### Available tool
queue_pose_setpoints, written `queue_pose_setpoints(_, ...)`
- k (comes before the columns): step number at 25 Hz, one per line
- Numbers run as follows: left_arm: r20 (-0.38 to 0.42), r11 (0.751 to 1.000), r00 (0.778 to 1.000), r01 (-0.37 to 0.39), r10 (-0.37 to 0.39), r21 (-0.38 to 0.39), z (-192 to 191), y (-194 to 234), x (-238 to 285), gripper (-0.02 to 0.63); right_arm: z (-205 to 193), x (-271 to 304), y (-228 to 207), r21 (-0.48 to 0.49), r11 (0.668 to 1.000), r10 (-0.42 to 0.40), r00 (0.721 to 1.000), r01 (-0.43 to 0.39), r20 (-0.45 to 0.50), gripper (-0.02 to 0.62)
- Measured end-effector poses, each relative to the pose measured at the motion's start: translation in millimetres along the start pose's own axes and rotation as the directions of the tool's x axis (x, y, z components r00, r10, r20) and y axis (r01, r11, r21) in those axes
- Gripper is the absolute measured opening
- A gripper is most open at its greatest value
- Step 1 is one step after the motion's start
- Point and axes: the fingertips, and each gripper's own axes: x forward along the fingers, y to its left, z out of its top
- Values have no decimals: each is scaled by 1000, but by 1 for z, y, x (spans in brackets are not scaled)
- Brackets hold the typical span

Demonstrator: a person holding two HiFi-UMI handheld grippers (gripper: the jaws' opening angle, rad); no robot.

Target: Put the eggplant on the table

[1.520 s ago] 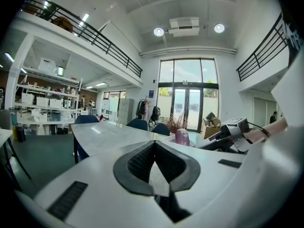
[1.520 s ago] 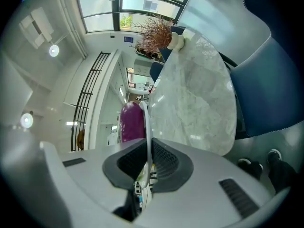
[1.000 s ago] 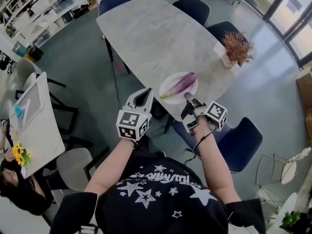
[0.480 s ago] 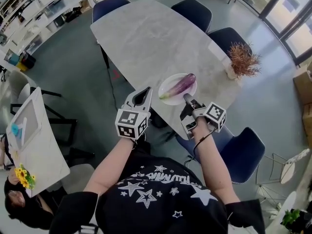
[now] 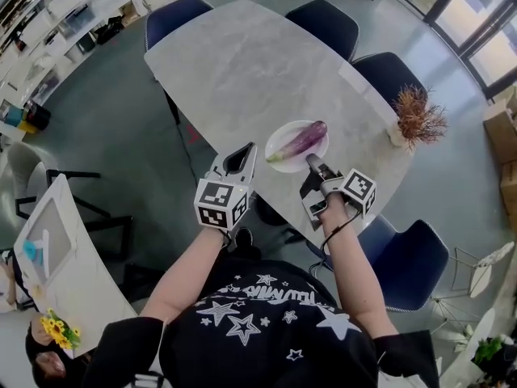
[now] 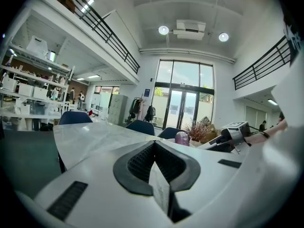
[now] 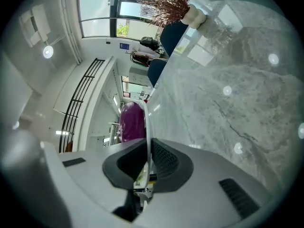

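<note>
Eggplant [image 5: 300,142] lies on the plate [image 5: 277,132], slanted across it, tip toward the far rim. It's not on the bare worktop [image 5: 242,63] yet.

Risks, big to small:
- Worktop: the plate sits right at the near edge. Any pull toward the person likely drags it past the lip, and plate plus eggplant drop.
- Plate: right gripper [image 5: 311,162] has its jaws clenched on the near rim, a thin one-point pinch. Lifting from there probably tilts the plate, or the glazed rim slips out.
- Eggplant: smooth and round, so it looks prone to rolling. A tilt sends it off the far rim or sideways toward the floor.
- Left gripper [image 5: 240,153]: jaws closed on nothing, hanging off the worktop edge beside the plate. It must open before grabbing, and a late open would just shove the eggplant.
</note>
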Motion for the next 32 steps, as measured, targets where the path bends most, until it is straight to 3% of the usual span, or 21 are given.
queue_pose_setpoints(6, -4, 999, 999, 50, -50, -9, 6, 28, 24, 8, -4, 34, 8, 3, 1000, -2, 999, 2, 32, 26)
queue_pose_setpoints(14, -41, 999, 999, 26, -27, -21, -4, 52, 34, 8, 9, 40, 0, 30, 999, -14, 999, 13, 51, 26)
queue_pose_setpoints(26, -59, 1000, 998, -16, 17, 11, 10, 19, 57, 8, 47, 25, -5, 33, 999, -11, 1000, 11, 12, 26)
queue_pose_setpoints(32, -46, 999, 999, -2, 3, 34, 10, -12, 68, 8, 69, 15, -12, 19, 1000, -20, 1000, 20, -12, 26)
